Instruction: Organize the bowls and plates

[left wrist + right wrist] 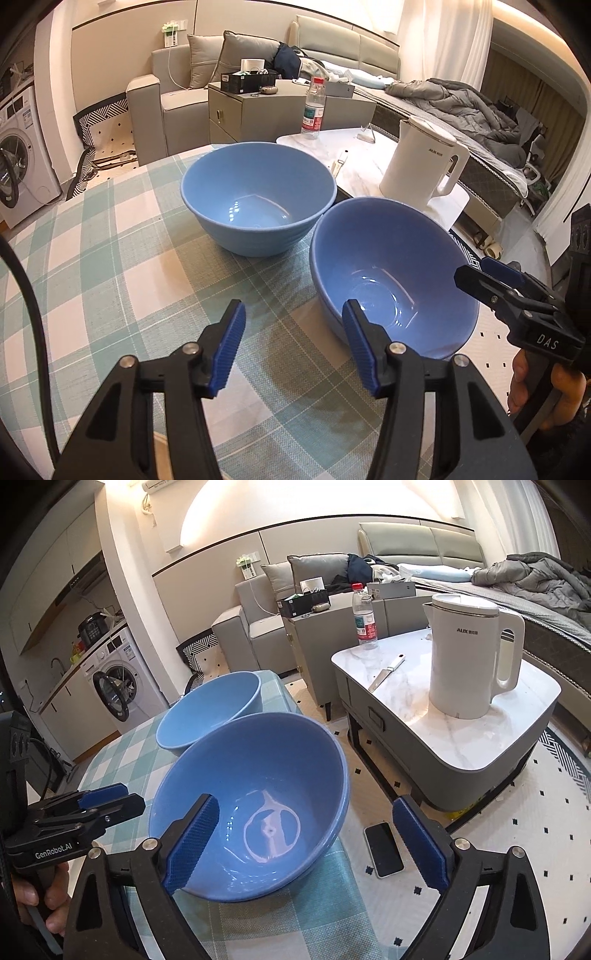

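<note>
Two blue bowls stand on a table with a green checked cloth (110,258). The far bowl (258,199) (210,709) sits upright. The near bowl (391,273) (258,775) rests tilted at the table's right edge. My left gripper (293,321) is open; its right finger overlaps that bowl's near-left rim and its left finger hangs over the cloth. My right gripper (304,801) stands wide open, with its left finger over the bowl's inside and its right finger out past the table edge. Each gripper shows in the other's view: the right gripper (476,275) and the left gripper (122,797).
A low marble-topped side table (480,746) stands to the right, bearing a white kettle (469,657), a water bottle (364,616) and a knife (384,674). A phone (383,849) lies on the rug below. Sofa and bed are behind; a washing machine (18,166) is far left.
</note>
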`<state>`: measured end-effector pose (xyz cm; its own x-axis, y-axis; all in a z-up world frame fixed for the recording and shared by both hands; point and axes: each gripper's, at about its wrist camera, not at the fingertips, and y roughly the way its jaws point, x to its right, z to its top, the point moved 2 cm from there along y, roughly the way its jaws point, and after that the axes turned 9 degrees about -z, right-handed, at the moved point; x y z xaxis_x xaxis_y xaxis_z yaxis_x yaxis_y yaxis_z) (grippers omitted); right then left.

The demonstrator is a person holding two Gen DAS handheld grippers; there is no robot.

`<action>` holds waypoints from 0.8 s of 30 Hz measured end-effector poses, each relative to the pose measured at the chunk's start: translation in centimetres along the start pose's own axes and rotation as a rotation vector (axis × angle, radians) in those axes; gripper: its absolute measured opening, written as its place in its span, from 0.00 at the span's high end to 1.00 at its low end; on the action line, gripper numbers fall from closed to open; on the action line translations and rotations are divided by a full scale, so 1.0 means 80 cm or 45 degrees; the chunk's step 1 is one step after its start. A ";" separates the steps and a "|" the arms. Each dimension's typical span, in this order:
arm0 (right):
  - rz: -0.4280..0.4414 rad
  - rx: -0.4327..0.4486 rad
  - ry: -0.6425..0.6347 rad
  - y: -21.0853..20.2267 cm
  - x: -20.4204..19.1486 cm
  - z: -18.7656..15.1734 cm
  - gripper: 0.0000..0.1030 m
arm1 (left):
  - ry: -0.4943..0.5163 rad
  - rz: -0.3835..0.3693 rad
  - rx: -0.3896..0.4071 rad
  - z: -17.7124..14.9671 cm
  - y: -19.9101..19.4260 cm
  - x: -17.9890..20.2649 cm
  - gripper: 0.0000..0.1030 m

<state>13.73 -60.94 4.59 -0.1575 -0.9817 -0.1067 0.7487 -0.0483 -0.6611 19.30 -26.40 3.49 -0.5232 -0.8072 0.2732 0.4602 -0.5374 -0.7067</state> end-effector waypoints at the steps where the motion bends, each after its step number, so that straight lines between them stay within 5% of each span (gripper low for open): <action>1: 0.003 0.007 -0.001 -0.002 -0.001 0.001 0.03 | -0.001 -0.001 0.008 0.001 -0.003 -0.001 0.38; 4: -0.003 0.026 0.005 -0.005 -0.003 0.004 0.03 | 0.006 0.002 0.049 0.004 -0.014 -0.003 0.23; 24: 0.084 0.028 -0.231 -0.019 -0.039 0.066 0.01 | -0.007 0.063 0.143 0.039 -0.040 -0.031 0.00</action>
<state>16.50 -58.79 9.88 0.0093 -0.9999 -0.0123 0.7676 0.0150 -0.6407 21.37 -23.42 7.14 -0.4940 -0.8345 0.2439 0.5627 -0.5207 -0.6420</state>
